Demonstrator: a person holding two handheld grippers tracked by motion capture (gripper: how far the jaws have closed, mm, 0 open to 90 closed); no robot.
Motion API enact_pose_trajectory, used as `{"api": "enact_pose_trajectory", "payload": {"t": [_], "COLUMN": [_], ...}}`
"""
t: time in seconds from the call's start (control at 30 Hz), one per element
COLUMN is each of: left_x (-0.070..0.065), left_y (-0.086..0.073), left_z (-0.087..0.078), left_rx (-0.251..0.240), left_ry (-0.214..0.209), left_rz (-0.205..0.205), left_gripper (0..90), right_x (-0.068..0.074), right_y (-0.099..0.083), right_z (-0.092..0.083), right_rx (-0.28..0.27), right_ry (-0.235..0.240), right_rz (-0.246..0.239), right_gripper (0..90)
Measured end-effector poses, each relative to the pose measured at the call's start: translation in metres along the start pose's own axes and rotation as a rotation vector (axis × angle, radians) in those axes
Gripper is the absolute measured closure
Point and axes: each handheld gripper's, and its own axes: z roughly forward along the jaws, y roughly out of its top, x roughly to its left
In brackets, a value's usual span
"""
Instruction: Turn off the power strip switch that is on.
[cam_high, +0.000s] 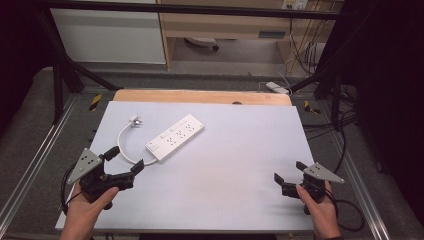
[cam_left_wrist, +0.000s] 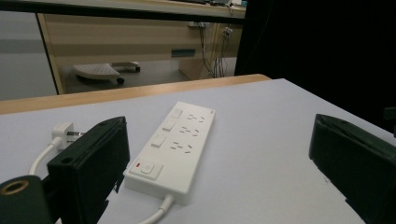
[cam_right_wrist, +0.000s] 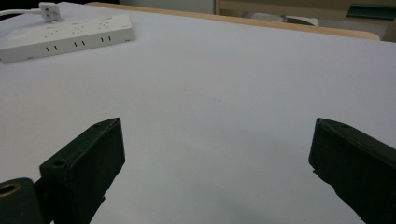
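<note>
Left gripper (cam_high: 125, 160): jaws spread wide, holding nothing, low over the near-left part of the counter (cam_high: 235, 165), just short of the power strip (cam_high: 175, 137). Right gripper (cam_high: 290, 172): jaws likewise wide apart and empty, at the near-right edge, well apart from the strip. Power strip: white, long rigid plastic body, lying flat and diagonal on the left half of the counter; a rocker switch with red mark at the near end, three smaller switches and rows of sockets along the top. Likely light to moderate in weight, stiff, with a smooth shell that may slip under hard jaws. Best hold, by judgement: across the short width, on the two long side walls, near the middle for balance; avoid pressing the switches. Cord (cam_high: 122, 142): white, short, soft and springy, leaving the near end of the strip and curving leftward to the plug (cam_high: 135, 121), which rests on the counter just beside the strip's far-left side. Plug: small, hard, metal prongs; take by its white body, not by the cord, which would flex and swing.
</note>
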Motion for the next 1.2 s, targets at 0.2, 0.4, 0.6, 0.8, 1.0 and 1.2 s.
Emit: {"api": "enact_pose_trajectory", "payload": {"t": [0.2,0.4,0.6,0.8,1.0,1.2], "left_x": [0.001,0.002,0.0,-0.002,-0.001,-0.006], "left_y": [0.008,0.013,0.019,0.027,0.034,0.04], "left_z": [0.003,0.009,0.013,0.022,0.035,0.051], "left_rx": [-0.004,0.006,0.007,0.015,0.027,0.035], "left_ry": [-0.002,-0.017,-0.019,-0.012,-0.008,-0.026], "left_rz": [0.005,-0.008,0.002,0.015,0.018,0.033], "left_gripper": [5.1,5.2,5.1,5.0,5.1,5.3], "right_x": [0.0,0.0,0.001,0.002,0.002,0.002], "right_y": [0.0,0.0,0.0,0.0,0.0,0.001], "right_z": [0.001,0.001,0.001,0.002,0.002,0.001], "right_rx": [0.001,0.007,0.01,0.016,0.019,0.018], "right_ry": [-0.002,0.0,-0.003,0.0,-0.003,-0.013], "right_rz": [-0.005,-0.005,-0.007,-0.006,-0.002,-0.008], "right_gripper": [3.9,3.7,3.5,3.5,3.4,3.5]}}
